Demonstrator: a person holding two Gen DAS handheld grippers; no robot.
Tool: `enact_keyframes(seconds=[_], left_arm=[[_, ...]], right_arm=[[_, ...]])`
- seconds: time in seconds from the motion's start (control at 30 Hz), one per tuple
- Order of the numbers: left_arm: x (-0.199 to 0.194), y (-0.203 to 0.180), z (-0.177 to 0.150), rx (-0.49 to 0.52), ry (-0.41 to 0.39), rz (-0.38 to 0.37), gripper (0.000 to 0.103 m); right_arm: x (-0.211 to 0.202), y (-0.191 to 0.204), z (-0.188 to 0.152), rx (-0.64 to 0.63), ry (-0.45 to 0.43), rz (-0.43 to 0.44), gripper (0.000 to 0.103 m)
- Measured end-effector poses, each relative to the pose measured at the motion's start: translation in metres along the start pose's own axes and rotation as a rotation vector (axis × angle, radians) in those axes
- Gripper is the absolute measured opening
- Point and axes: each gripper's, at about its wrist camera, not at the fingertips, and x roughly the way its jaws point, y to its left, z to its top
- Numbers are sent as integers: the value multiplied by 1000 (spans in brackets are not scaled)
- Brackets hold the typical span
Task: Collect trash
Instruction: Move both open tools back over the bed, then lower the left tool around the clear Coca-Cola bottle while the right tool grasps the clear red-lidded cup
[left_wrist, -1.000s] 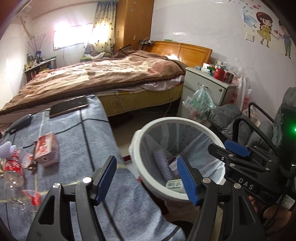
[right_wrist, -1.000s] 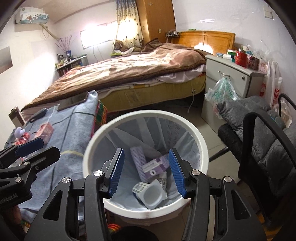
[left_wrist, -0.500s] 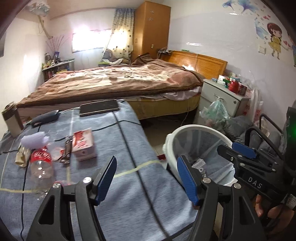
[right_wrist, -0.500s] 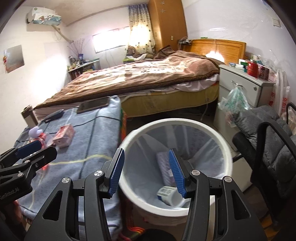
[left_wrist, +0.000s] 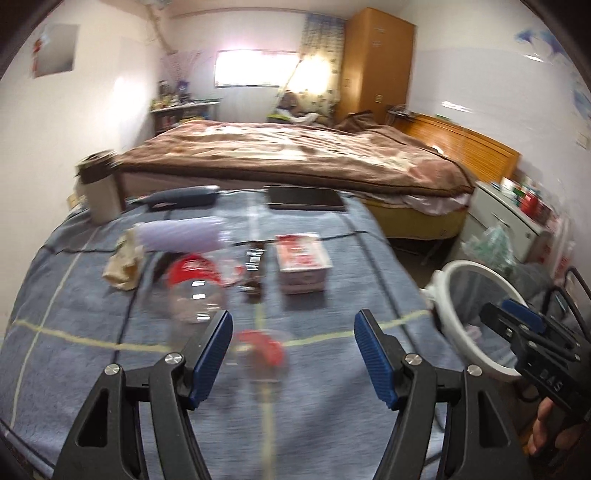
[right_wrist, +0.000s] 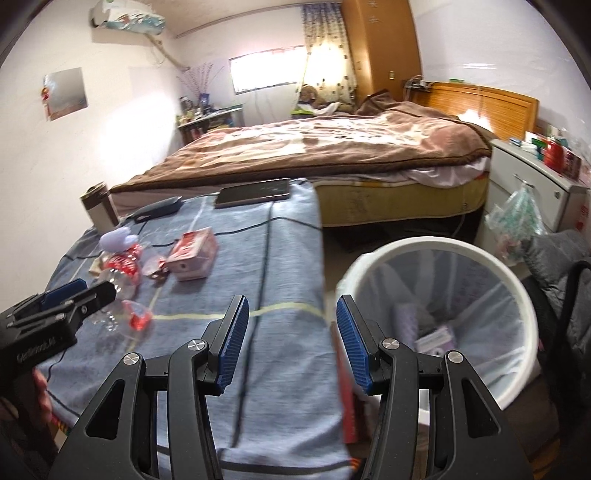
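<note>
My left gripper (left_wrist: 293, 350) is open and empty above the blue cloth table (left_wrist: 332, 406), just short of a clear wrapper with red print (left_wrist: 262, 349). Beyond it lie a clear plastic bottle with a red label (left_wrist: 194, 286), a pink-and-white box (left_wrist: 302, 262), a crumpled tissue (left_wrist: 123, 262) and a pale purple object (left_wrist: 181, 234). My right gripper (right_wrist: 291, 339) is open and empty over the table's right edge, left of the white trash bin (right_wrist: 517, 280), which holds several discarded packets (right_wrist: 436, 338). The bin also shows in the left wrist view (left_wrist: 448, 321).
A dark tablet (left_wrist: 304, 202), a black case (left_wrist: 181, 197) and a tumbler (left_wrist: 98, 192) sit at the table's far side. A bed with a brown blanket (right_wrist: 332, 147), a white nightstand (right_wrist: 532, 184) and a dark chair (right_wrist: 565, 280) surround the bin.
Both grippers have swung left, away from the bin and toward the table. The left one now faces the table trash; the bin has slid to the right in both views.
</note>
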Motion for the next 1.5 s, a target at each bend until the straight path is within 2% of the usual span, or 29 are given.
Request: enact_keyframes(seconds=[0.27, 0.43, 0.57, 0.77, 0.93, 1.07, 1.13, 1.23, 1.33, 1.5], left_arm=[[4, 50, -3, -58, 23, 86, 75], [18, 66, -4, -72, 47, 139, 76], [35, 77, -1, -120, 91, 58, 76], [54, 82, 2, -146, 127, 13, 77], [64, 83, 1, -122, 142, 29, 77], [75, 97, -3, -157, 178, 45, 77], [73, 102, -3, -163, 168, 38, 77], [64, 98, 1, -103, 129, 20, 77], [71, 100, 6, -81, 159, 41, 77], [79, 104, 8, -78, 167, 18, 74]], right_arm=[[15, 35, -3, -64, 32, 53, 52], [19, 53, -4, -94, 42, 74, 52], [23, 61, -4, -107, 56, 76, 52], [30, 75, -4, -127, 72, 81, 52], [37, 89, -6, -146, 90, 84, 52], [42, 95, -5, -147, 98, 84, 52], [43, 98, -6, -149, 101, 88, 52], [47, 104, -8, -157, 110, 87, 52], [50, 109, -8, -151, 119, 94, 52], [53, 114, -12, -148, 139, 118, 52]])
